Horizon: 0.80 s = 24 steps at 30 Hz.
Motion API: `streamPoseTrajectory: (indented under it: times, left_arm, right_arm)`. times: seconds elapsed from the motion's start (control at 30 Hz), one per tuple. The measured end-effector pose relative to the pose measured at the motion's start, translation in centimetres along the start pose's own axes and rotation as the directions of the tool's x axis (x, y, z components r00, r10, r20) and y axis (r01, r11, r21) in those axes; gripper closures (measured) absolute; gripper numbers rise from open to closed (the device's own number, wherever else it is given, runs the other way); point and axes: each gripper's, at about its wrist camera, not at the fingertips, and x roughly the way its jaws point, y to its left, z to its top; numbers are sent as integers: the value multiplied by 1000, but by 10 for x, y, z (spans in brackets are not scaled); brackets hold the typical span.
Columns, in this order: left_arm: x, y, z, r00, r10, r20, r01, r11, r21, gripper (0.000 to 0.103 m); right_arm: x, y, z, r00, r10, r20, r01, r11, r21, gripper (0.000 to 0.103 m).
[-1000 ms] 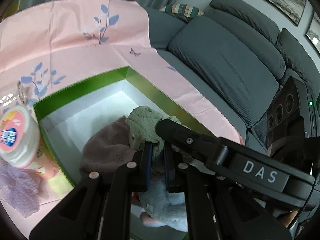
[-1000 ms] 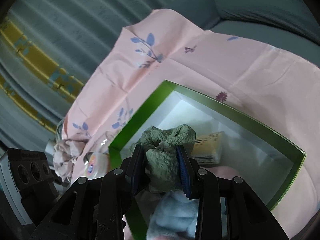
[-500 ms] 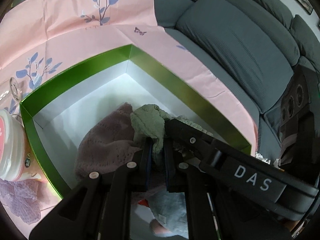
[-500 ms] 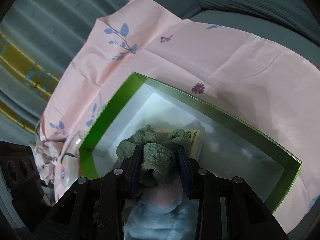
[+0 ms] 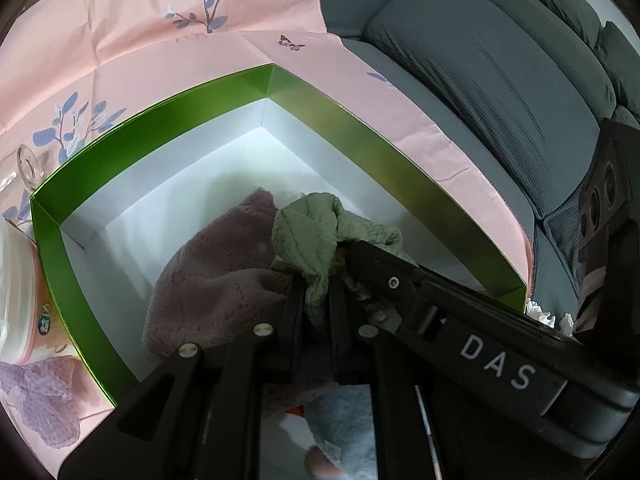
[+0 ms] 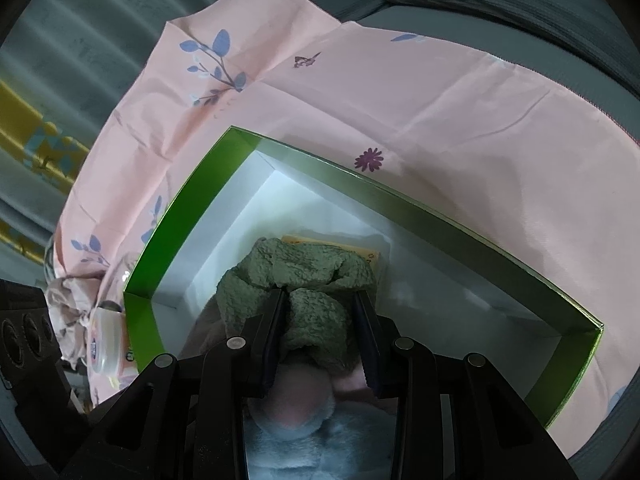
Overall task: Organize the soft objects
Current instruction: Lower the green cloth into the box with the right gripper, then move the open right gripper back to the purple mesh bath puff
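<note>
Your left gripper [image 5: 316, 296] pinches a thin fold of the green towel [image 5: 308, 240] inside the green box [image 5: 400, 148]; your right gripper [image 6: 320, 320] clamps a thicker bunch. Only the left view shows the mauve towel [image 5: 216, 280] left of its fingers; only the right shows a yellow packet [image 6: 360, 250] beyond.

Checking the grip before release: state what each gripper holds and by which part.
Both grip the crumpled green fleecy cloth: the left gripper pinches a thin hanging fold, the right gripper a thick bunch.

Both grippers, left gripper [image 5: 316, 300] and right gripper [image 6: 320, 332], are matte black with silver screws; the right one's arm reads "DAS"; pads perhaps dark blue.
</note>
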Motion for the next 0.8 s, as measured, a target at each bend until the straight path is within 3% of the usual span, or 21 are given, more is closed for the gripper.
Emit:
streamPoseTrajectory:
  times: [0.27, 0.3, 0.43, 0.6, 0.8]
  left_arm:
    - [-25, -2, -7, 998, -2, 61, 2, 1000, -4, 92]
    - [-31, -2, -9, 997, -7, 72, 7, 1000, -2, 90]
    - [-57, 0, -18, 992, -19, 121, 19, 1000, -1, 78]
    - [-91, 4, -37, 981, -9, 194, 7, 1000, 10, 45]
    - [-143, 31, -63, 953, -3, 304, 17, 999, -42, 17]
  right_arm:
    - [-16, 5, -4, 998, -8, 62, 10, 999, -41, 65]
    - [-20, 6, -4, 997, -7, 79, 11, 999, -44, 63]
    - [-38, 9, -9, 987, -13, 159, 22, 999, -50, 38]
    - [-57, 21, -14, 971, 2, 240, 20, 996, -89, 26]
    - [-79, 47, -26, 949, 11, 316, 41, 987, -158, 17]
